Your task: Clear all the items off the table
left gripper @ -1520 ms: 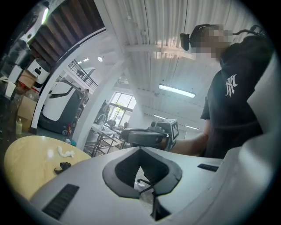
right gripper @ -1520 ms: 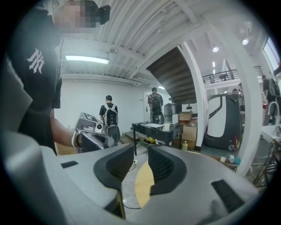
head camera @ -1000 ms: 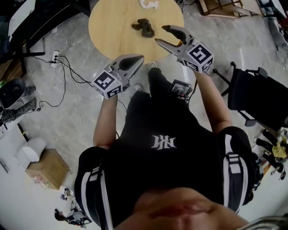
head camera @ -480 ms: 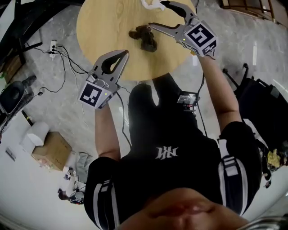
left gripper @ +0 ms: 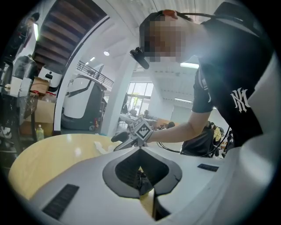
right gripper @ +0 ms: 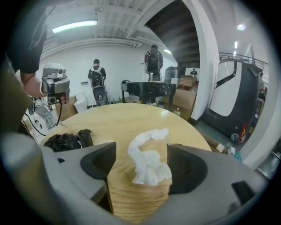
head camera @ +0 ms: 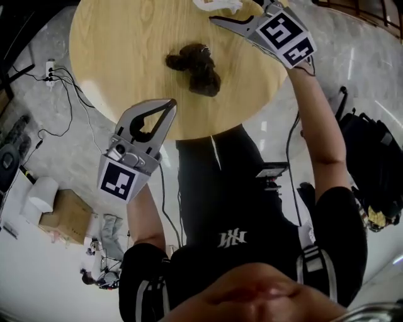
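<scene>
A round wooden table (head camera: 126,50) carries a dark crumpled clump (head camera: 195,66) near its middle and a white crumpled tissue (head camera: 217,5) at its far side. My right gripper (head camera: 236,9) reaches over the far side. In the right gripper view it (right gripper: 141,147) is open; its jaws have just been opening. The tissue (right gripper: 149,165) lies between them and no pad presses on it. The dark clump (right gripper: 66,141) lies to its left. My left gripper (head camera: 170,104) hangs shut and empty at the table's near edge. Its closed tips (left gripper: 140,149) point towards the clump (left gripper: 142,179).
Below the table's left side the floor holds a cardboard box (head camera: 66,217), a white roll (head camera: 41,195) and loose cables (head camera: 56,82). A black chair (head camera: 378,163) stands to the right. Two people (right gripper: 96,74) stand far behind the table.
Both grippers have moved forward towards the table. The right one travelled to the tissue at the far side and its jaws widened. The left one came to the near edge.
</scene>
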A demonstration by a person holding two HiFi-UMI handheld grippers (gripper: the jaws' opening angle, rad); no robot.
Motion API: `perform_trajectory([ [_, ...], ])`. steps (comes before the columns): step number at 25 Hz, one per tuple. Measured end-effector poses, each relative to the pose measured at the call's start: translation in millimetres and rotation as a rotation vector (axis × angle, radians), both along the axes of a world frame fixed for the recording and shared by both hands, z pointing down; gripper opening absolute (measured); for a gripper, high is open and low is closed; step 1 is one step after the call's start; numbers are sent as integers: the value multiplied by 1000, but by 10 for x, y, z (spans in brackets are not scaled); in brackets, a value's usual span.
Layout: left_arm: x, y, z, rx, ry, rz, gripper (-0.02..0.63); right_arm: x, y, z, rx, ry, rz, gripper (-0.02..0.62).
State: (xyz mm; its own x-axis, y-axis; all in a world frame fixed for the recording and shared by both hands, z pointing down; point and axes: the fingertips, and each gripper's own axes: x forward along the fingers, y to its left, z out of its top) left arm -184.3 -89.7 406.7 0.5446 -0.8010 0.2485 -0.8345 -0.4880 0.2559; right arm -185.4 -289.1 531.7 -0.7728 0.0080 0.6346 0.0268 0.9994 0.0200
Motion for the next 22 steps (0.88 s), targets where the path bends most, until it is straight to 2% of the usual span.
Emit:
perform_trajectory([
  [2, 27, -5, 69, -6, 9, 13, 12, -32, -38, 90, 6, 24, 0, 368],
  [5, 15, -38, 151, -12, 17, 25, 12, -83, -54, 181, 27, 52, -6, 286],
  [6, 16, -54, 169, -13, 20, 26, 12, -82, -50, 204, 38, 63, -9, 282],
  [13, 24, -139, 196, -11, 40, 36, 12, -23, -57, 190, 89, 79, -2, 69],
  [22, -68, -125, 110, 2, 44, 54, 12, 11, 106, -233, 80, 20, 38, 37],
])
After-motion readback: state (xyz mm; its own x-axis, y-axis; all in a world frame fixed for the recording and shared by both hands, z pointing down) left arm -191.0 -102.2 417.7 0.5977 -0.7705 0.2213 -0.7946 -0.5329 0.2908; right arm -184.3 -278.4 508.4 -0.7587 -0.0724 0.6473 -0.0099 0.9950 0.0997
